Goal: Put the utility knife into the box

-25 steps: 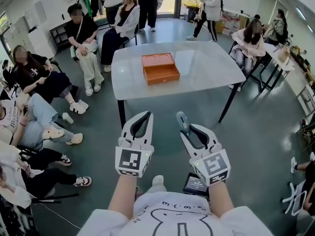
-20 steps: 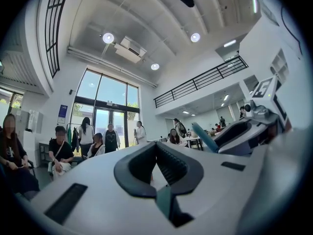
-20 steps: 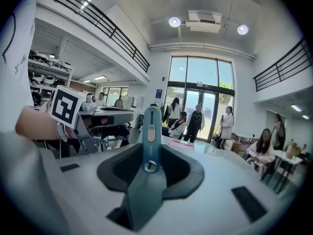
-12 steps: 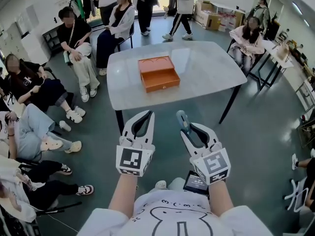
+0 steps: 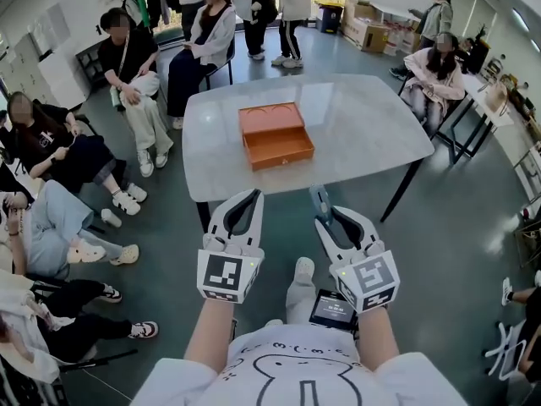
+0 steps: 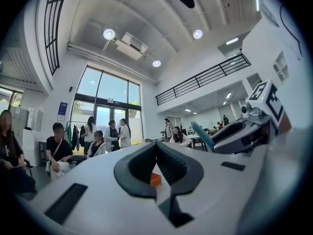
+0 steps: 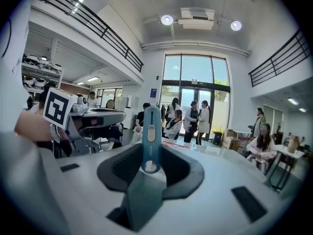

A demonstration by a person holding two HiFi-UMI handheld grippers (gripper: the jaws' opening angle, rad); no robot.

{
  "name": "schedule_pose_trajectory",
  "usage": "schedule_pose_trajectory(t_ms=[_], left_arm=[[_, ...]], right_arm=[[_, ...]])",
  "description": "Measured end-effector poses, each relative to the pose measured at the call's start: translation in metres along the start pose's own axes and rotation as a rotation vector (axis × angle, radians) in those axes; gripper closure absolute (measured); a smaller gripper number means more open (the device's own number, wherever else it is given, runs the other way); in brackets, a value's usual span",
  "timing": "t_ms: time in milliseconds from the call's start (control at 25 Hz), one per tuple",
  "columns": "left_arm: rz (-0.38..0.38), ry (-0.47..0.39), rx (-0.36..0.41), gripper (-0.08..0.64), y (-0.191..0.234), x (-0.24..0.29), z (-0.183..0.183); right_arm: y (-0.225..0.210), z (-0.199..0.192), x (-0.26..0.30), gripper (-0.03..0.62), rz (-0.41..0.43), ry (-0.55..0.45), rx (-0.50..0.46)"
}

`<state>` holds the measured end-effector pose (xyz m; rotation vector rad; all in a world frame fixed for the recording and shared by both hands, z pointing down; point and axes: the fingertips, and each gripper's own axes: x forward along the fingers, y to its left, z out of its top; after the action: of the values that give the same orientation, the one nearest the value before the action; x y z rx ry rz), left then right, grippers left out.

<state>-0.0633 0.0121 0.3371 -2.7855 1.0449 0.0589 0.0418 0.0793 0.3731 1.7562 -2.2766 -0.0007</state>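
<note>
The orange box lies open on the pale table, ahead of both grippers. My right gripper is held in the air short of the table's near edge, shut on the teal utility knife, which sticks out forward past the fingertips. In the right gripper view the utility knife stands upright between the jaws of the right gripper. My left gripper hangs beside it, shut with nothing held. In the left gripper view the left gripper has its tips together, and the box shows through the gap behind them.
Several people sit on chairs left of and behind the table, and others stand at the back. A seated person and a dark-legged table are at the right. A small device with a screen hangs at the person's waist.
The table and box have come closer and lower in the head view. Both grippers keep their pose, the knife still in the right one.
</note>
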Motion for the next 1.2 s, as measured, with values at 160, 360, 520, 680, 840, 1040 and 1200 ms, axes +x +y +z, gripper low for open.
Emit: schedule_pose_trajectory(t_ms=[160, 360, 520, 680, 840, 1040, 1200], left_arm=[[0.025, 0.006, 0.0, 0.545, 0.011, 0.036, 0.001], [0.051, 0.021, 0.001, 0.545, 0.031, 0.084, -0.012], [0.089, 0.041, -0.005, 0.545, 0.046, 0.115, -0.023], [0.121, 0.048, 0.002, 0.545, 0.06, 0.146, -0.035], [0.171, 0.063, -0.004, 0.545, 0.075, 0.185, -0.041], [0.239, 0.083, 0.0, 0.545, 0.102, 0.208, -0.041], [0.275, 0.099, -0.002, 0.545, 0.107, 0.22, -0.05]], right_arm=[[-0.029, 0.008, 0.026, 0.46, 0.027, -0.003, -0.007], [-0.065, 0.008, 0.072, 0.46, 0.063, 0.0, -0.008], [-0.089, 0.006, 0.104, 0.46, 0.105, 0.007, -0.006], [-0.111, 0.001, 0.137, 0.46, 0.144, 0.001, -0.016], [-0.144, 0.005, 0.171, 0.46, 0.196, 0.006, -0.027], [-0.159, 0.017, 0.212, 0.46, 0.273, 0.007, -0.039], [-0.171, 0.013, 0.23, 0.46, 0.316, 0.011, -0.049]])
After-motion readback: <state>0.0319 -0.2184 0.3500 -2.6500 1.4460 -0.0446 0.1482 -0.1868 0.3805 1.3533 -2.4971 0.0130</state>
